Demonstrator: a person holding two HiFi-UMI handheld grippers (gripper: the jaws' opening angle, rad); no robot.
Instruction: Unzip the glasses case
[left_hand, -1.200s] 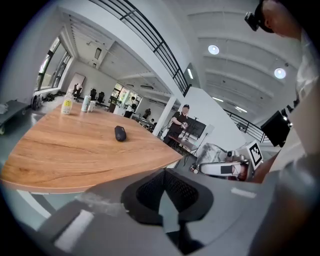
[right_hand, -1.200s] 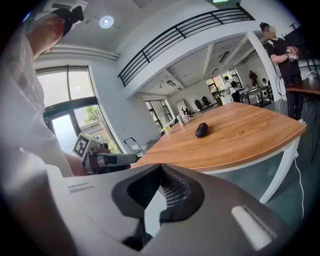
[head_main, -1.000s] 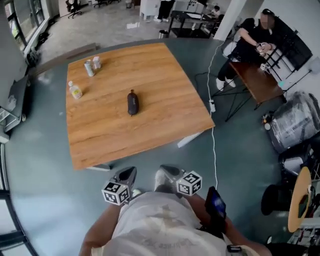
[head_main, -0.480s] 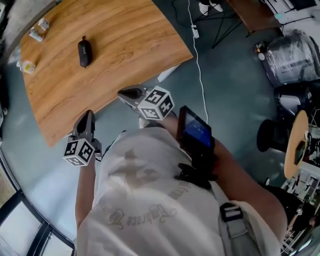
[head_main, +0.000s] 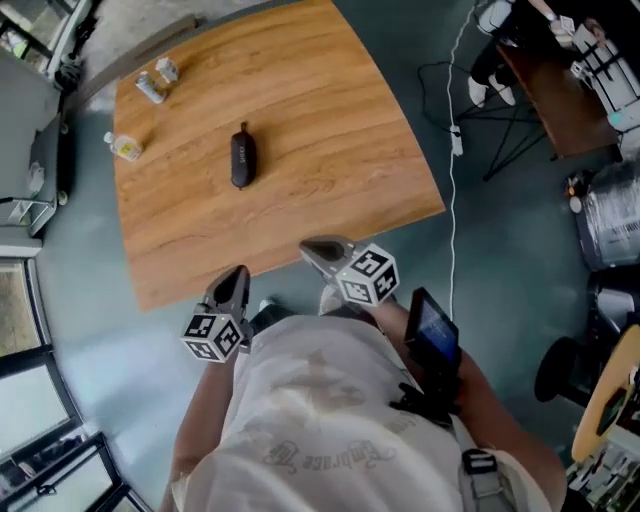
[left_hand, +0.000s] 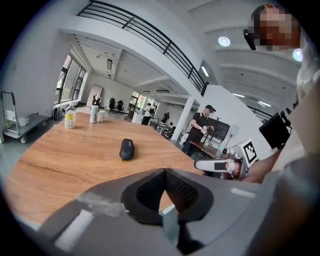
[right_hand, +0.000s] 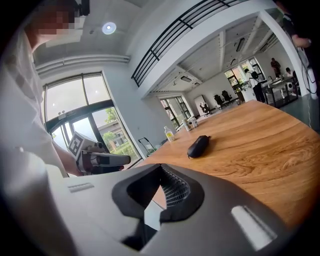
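A black zipped glasses case (head_main: 241, 159) lies alone near the middle of the wooden table (head_main: 330, 130); it also shows as a dark case (left_hand: 127, 149) in the left gripper view and a dark case (right_hand: 198, 146) in the right gripper view. My left gripper (head_main: 235, 282) is shut and empty, held at the table's near edge, well short of the case. My right gripper (head_main: 318, 249) is shut and empty too, its tips just over the near edge. Each gripper appears in the other's view: the right gripper (left_hand: 216, 165) and the left gripper (right_hand: 107, 160).
A small bottle (head_main: 124, 148) and two cans (head_main: 158, 80) stand at the table's far left corner. A white cable (head_main: 452, 170) runs across the floor right of the table. A second table (head_main: 560, 95) with a seated person is at the upper right. A cart (left_hand: 20, 125) stands left.
The head view has swung, so the table now lies higher and more central. Both grippers have come forward from beside my body to the table's near edge, still shut.
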